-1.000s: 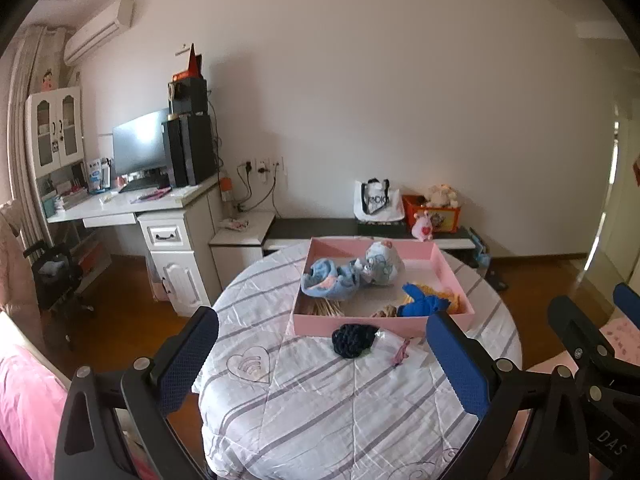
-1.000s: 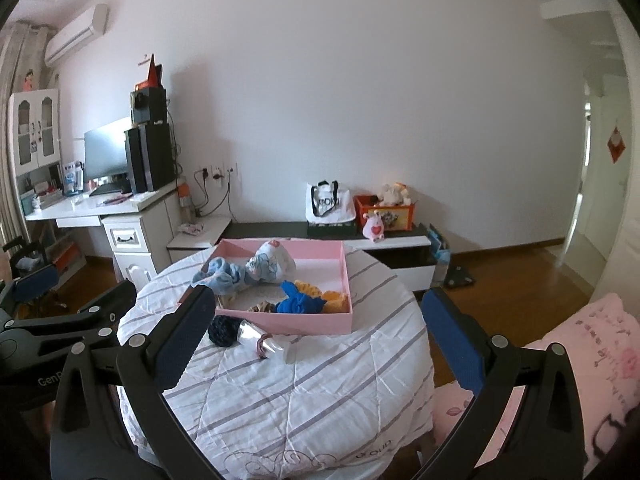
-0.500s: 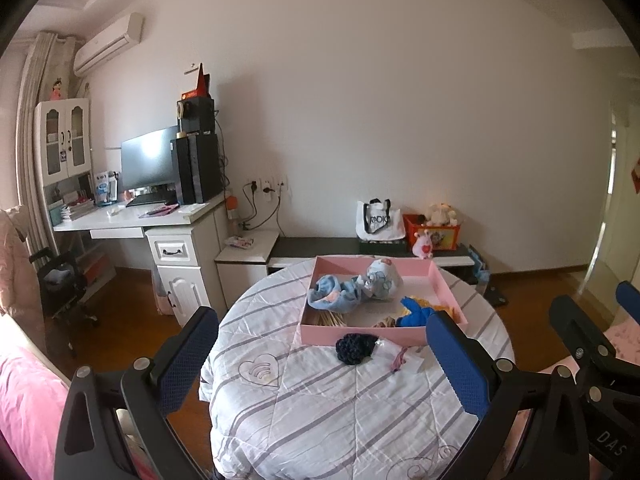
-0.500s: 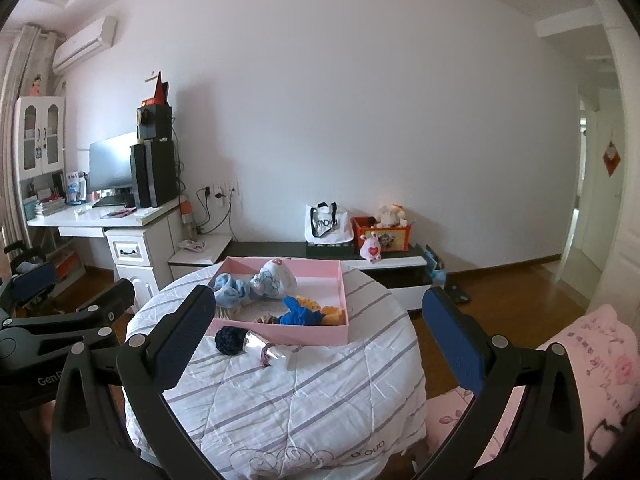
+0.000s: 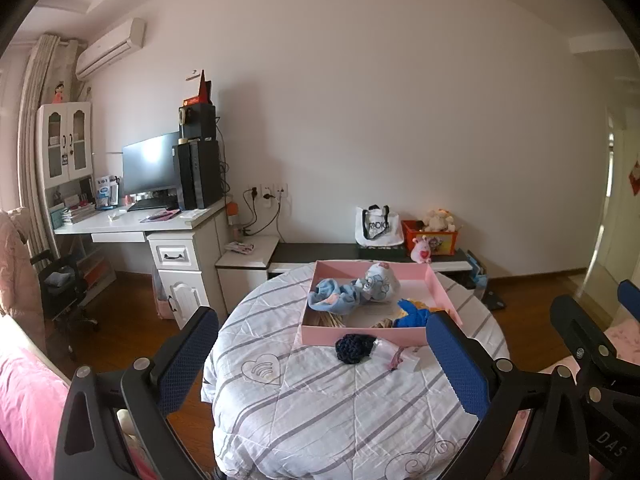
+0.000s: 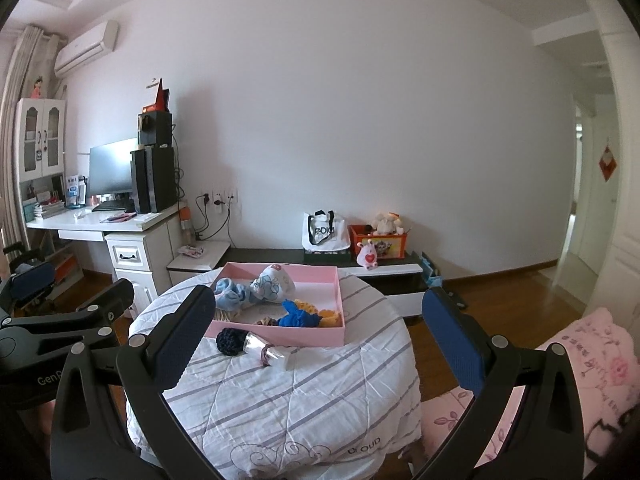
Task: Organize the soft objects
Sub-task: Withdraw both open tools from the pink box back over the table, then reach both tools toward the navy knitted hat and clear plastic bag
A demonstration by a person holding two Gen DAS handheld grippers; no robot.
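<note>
A pink tray (image 5: 362,335) (image 6: 308,334) sits on a round table covered with a striped white quilt (image 5: 320,408) (image 6: 280,392). Inside the tray lie a light blue plush piece (image 5: 334,298) (image 6: 230,296), a white and blue soft toy (image 5: 380,282) (image 6: 274,282), and a bright blue knit piece (image 5: 412,316) (image 6: 298,314) beside a yellow one (image 6: 326,314). In front of the tray rest a dark navy knit ball (image 5: 352,349) (image 6: 231,337) and a shiny wrapped item (image 5: 396,356) (image 6: 274,352). My left gripper (image 5: 320,368) and right gripper (image 6: 320,344) both hover open, well back from the table, holding nothing.
A white desk (image 5: 136,224) with a monitor and speakers stands at the left. A low black bench (image 5: 360,252) along the wall carries a tote bag and a red toy box. Pink bedding (image 6: 580,380) lies at right, wooden floor around the table.
Both grippers have drawn back and tilted up; the table and tray look smaller and lower in each view. Objects on the table have not moved.
</note>
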